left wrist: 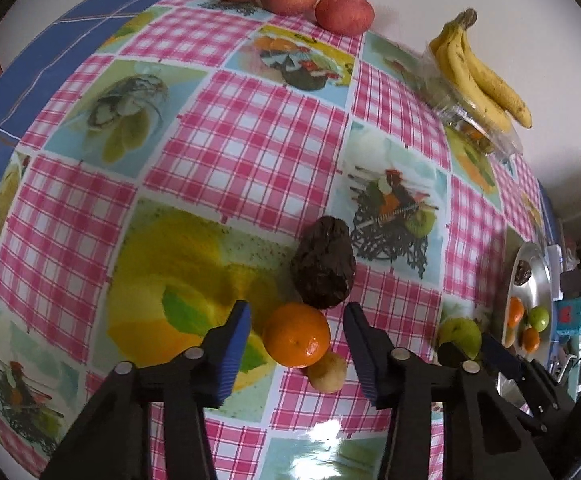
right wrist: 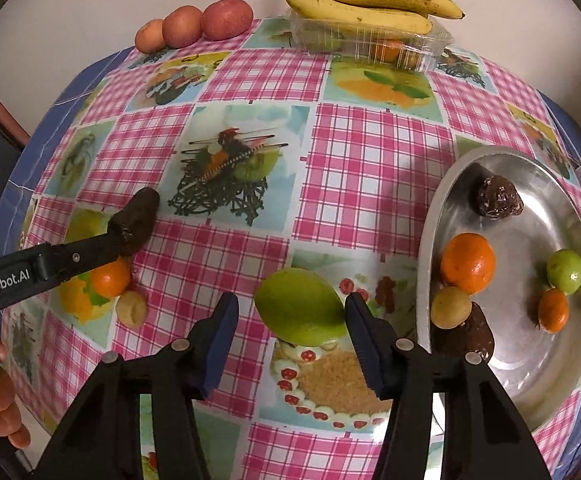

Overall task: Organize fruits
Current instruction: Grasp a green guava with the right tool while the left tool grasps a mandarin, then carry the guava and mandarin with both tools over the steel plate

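Observation:
In the left wrist view my left gripper (left wrist: 297, 322) is open around an orange tangerine (left wrist: 297, 335) on the checked tablecloth. A dark avocado (left wrist: 324, 265) lies just beyond it and a small yellow fruit (left wrist: 327, 372) just before it. In the right wrist view my right gripper (right wrist: 292, 312) is open around a green lemon (right wrist: 300, 306); the right finger touches it. A steel tray (right wrist: 546, 380) to the right holds several fruits: an orange (right wrist: 467, 263), a green one (right wrist: 565, 271) and dark ones (right wrist: 498, 197).
Three red apples (right wrist: 194, 24) line the table's far edge. Bananas (right wrist: 370, 0) lie on a clear plastic box (right wrist: 370, 40) at the back. The tablecloth (right wrist: 370, 152) covers the table. The left gripper's arm (right wrist: 42, 268) crosses the left side of the right wrist view.

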A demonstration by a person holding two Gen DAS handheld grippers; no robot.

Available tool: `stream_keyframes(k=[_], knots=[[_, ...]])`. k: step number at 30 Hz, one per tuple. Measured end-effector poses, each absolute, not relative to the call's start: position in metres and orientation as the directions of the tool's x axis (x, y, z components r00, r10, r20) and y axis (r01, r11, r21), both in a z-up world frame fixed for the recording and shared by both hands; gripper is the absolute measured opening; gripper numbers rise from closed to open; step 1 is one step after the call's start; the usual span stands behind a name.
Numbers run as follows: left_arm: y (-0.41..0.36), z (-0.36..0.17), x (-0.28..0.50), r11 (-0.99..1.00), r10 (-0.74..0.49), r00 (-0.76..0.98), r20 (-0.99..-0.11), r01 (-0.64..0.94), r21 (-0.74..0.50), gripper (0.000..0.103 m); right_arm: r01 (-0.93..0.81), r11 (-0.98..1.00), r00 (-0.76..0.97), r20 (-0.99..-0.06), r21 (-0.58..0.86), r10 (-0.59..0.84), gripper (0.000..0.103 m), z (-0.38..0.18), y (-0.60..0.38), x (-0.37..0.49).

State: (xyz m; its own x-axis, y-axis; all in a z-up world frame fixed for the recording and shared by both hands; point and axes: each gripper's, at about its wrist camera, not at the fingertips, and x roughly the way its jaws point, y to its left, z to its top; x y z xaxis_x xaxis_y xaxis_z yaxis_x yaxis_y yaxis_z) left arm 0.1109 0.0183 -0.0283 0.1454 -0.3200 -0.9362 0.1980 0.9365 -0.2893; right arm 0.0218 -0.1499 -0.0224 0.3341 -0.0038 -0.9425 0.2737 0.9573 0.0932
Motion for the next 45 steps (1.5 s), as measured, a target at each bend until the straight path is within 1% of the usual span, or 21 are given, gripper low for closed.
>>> stream_keyframes(k=[2, 4, 7, 9, 10, 16, 19, 31, 45], knots=[[0.016, -0.035, 0.111, 0.938, -0.315, 0.127, -0.941, 0.197, -0.287, 0.040, 0.272, 0.958, 0.332, -0.943, 0.085, -0.010, 0.057, -0.023, -0.150, 0.022], [0.016, -0.036, 0.110, 0.937, -0.318, 0.125, -0.940, 0.191, -0.292, 0.039, 0.271, 0.960, 0.326, -0.945, 0.073, -0.020, 0.056, -0.024, -0.150, 0.023], [0.016, -0.036, 0.111, 0.937, -0.321, 0.128, -0.938, 0.188, -0.294, 0.039, 0.268, 0.962, 0.321, -0.946, 0.048, -0.042, 0.050, -0.025, -0.150, 0.023], [0.017, -0.036, 0.110, 0.937, -0.321, 0.129, -0.938, 0.187, -0.295, 0.039, 0.270, 0.962, 0.319, -0.947, 0.050, -0.041, 0.044, -0.026, -0.152, 0.023], [0.016, -0.036, 0.111, 0.937, -0.321, 0.130, -0.938, 0.187, -0.295, 0.039, 0.271, 0.961, 0.316, -0.948, 0.051, -0.039, 0.043, -0.027, -0.152, 0.023], [0.019, -0.033, 0.113, 0.936, -0.328, 0.135, -0.935, 0.180, -0.303, 0.038, 0.259, 0.965, 0.315, -0.948, 0.044, -0.041, 0.043, -0.028, -0.152, 0.023], [0.020, -0.028, 0.114, 0.933, -0.341, 0.149, -0.928, 0.176, -0.315, 0.038, 0.266, 0.962, 0.320, -0.947, 0.063, -0.026, 0.043, -0.027, -0.153, 0.023], [0.029, 0.001, 0.113, 0.922, -0.379, 0.231, -0.896, 0.178, -0.344, 0.038, 0.261, 0.958, 0.413, -0.911, 0.117, -0.001, 0.039, 0.005, -0.155, 0.017], [0.024, 0.017, 0.111, 0.918, -0.390, 0.282, -0.877, 0.196, -0.345, 0.038, 0.266, 0.954, 0.437, -0.899, 0.138, 0.008, 0.038, 0.014, -0.162, 0.012]])
